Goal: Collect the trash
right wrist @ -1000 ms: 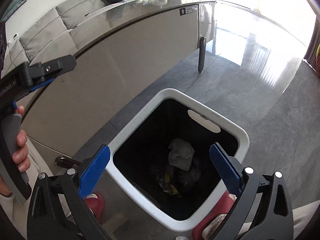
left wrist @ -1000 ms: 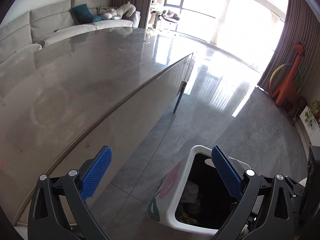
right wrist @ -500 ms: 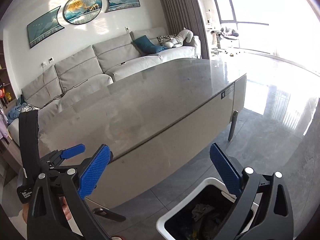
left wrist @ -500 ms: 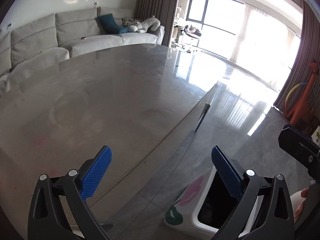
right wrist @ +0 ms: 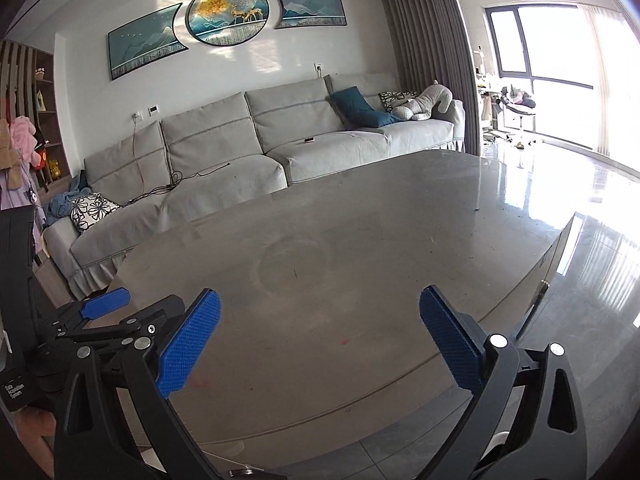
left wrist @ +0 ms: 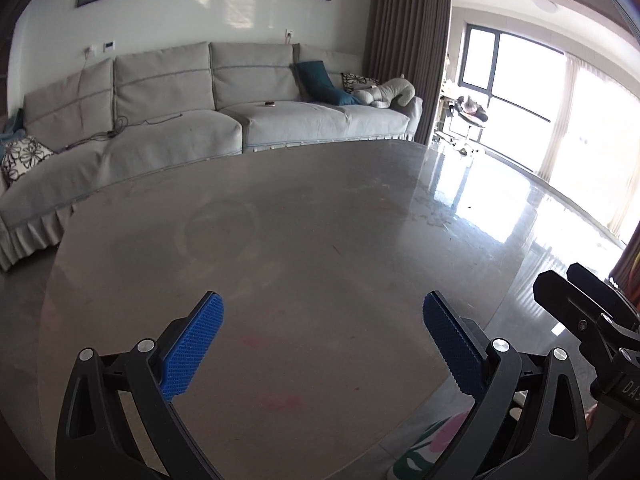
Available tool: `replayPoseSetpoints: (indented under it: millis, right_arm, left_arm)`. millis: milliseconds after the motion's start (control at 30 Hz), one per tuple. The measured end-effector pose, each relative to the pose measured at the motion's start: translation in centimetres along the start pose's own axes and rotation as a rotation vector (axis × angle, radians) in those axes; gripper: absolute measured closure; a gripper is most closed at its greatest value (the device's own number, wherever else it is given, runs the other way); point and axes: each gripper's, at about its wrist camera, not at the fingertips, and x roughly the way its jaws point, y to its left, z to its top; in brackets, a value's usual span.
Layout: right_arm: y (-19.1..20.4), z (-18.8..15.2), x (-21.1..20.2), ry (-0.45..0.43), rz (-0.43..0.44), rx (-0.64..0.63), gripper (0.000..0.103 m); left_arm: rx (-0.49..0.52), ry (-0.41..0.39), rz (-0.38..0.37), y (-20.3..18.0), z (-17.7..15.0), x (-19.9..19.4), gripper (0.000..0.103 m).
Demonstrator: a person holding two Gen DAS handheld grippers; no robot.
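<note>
My left gripper (left wrist: 322,346) is open and empty, held above the near part of the grey table (left wrist: 280,240). My right gripper (right wrist: 320,342) is open and empty, above the table's (right wrist: 360,240) near edge. The left gripper also shows at the left of the right wrist view (right wrist: 108,312). Part of the right gripper shows at the right edge of the left wrist view (left wrist: 588,320). Only the flower-printed outside of the white trash bin (left wrist: 432,444) shows, low between the left gripper's fingers. No loose trash is visible on the table.
A long grey sofa (right wrist: 260,148) with cushions and a plush toy stands behind the table. Shiny tiled floor (right wrist: 592,300) lies to the right, towards the bright windows and curtains. A table leg (right wrist: 536,308) stands at the right.
Both grippers have lifted and tilted up from above the trash bin to face the table top and sofa. The bin has dropped almost out of view. Both stay open.
</note>
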Motion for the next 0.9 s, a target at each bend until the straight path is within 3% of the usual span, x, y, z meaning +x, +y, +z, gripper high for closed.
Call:
replayPoseSetpoints:
  millis: [333,900]
  right_arm:
    - [4.4,0.6,2.6,0.015,0.027,-0.074,0.003]
    - [6.2,1.2,2.8,0.012,0.013,-0.124,0.003]
  left_arm:
    - [-0.051,-0.029,0.097,4.8,1.0,-0.4,0.005]
    - [-0.034,-0.065,0.053,5.5,0.7,-2.0,0.005]
